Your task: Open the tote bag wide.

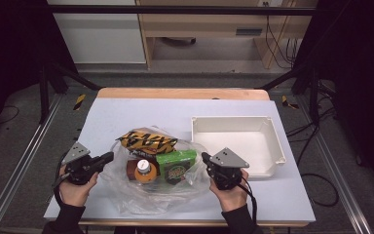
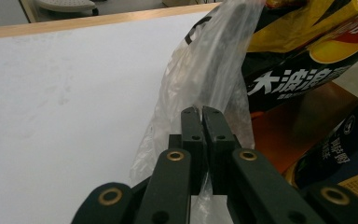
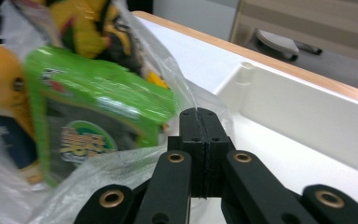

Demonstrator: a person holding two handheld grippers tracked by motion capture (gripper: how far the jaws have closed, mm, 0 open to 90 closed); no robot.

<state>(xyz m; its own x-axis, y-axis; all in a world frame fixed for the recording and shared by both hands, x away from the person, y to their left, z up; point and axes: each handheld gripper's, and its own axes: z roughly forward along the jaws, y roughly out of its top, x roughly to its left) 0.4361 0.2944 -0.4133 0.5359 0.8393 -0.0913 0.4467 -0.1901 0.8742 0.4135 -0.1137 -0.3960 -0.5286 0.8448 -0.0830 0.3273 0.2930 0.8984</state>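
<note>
Left gripper (image 1: 108, 157): jaws clamped on the left edge of the bag (image 1: 126, 192), film pinched between them. The bag lies near centre on the table (image 1: 126, 112), spread open. It still holds the chips (image 1: 147, 141), the bottle (image 1: 145, 169) and the green pack (image 1: 177, 165). Right gripper (image 1: 205, 158): jaws clamped on the bag's right edge, just left of the tray (image 1: 276, 141). The tray, at right, holds nothing. Judgement: both edges are secured; no item is unpacked yet, so emptying the bag remains.
</note>
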